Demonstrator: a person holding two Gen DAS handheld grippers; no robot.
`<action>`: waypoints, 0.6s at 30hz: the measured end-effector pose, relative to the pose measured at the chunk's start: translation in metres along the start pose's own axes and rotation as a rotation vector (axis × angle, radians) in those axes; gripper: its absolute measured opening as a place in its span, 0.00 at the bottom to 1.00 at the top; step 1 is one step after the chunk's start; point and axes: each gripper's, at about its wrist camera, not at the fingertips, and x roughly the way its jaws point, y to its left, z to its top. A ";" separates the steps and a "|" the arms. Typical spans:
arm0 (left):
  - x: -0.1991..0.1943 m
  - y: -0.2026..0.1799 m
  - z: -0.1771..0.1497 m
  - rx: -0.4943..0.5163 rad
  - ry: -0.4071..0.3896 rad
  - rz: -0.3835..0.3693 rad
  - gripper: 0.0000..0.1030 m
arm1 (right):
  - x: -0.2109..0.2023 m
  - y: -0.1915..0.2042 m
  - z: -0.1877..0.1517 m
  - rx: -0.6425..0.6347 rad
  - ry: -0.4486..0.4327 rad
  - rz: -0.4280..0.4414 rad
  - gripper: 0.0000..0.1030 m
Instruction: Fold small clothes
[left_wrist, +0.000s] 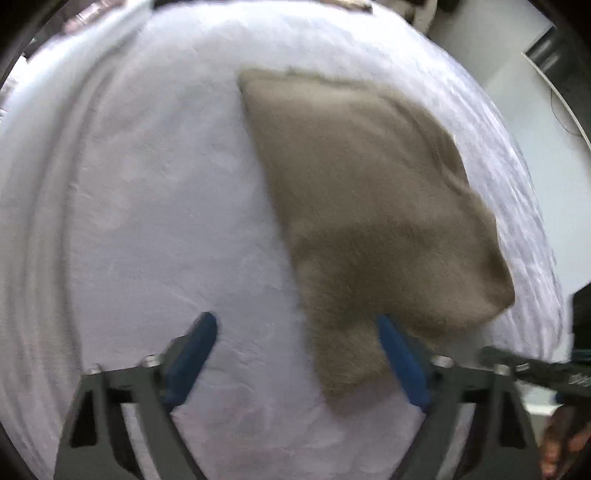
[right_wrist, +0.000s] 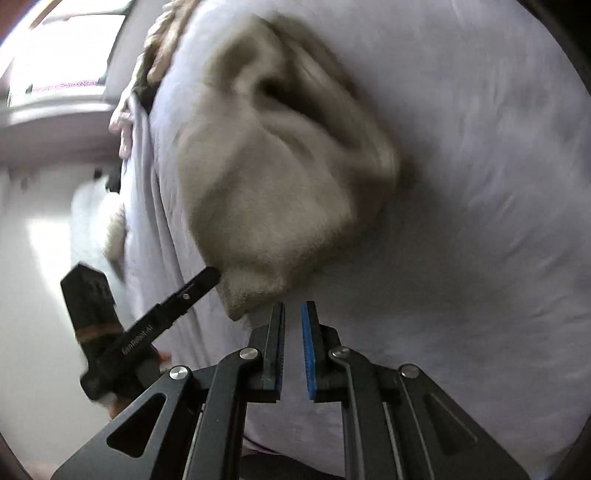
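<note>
Between spread left fingers (left_wrist: 207, 332), tan garment (left_wrist: 369, 206) edge overlaps white sheet (left_wrist: 147, 184).

Fuzzy matt taupe cloth (left_wrist: 369, 206) lies on a soft white sheet (left_wrist: 147, 206); gripper (right_wrist: 292, 314) links matt black, pads (right_wrist: 307, 347) ribbed blue.

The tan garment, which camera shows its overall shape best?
The left wrist view: the tan garment lies spread across the white bed sheet with nearly its whole outline visible, though blurred. The right wrist view shows it close up, bunched and foreshortened, its edges harder to trace.
</note>
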 end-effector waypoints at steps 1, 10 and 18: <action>-0.004 0.001 0.001 -0.008 -0.009 0.005 0.88 | -0.015 0.008 0.004 -0.048 -0.030 -0.021 0.12; -0.023 0.022 0.005 -0.066 -0.071 0.165 0.89 | -0.020 0.062 0.073 -0.298 -0.151 -0.205 0.57; -0.004 0.033 0.010 -0.107 0.012 0.199 0.88 | 0.009 0.016 0.090 -0.177 -0.141 -0.313 0.07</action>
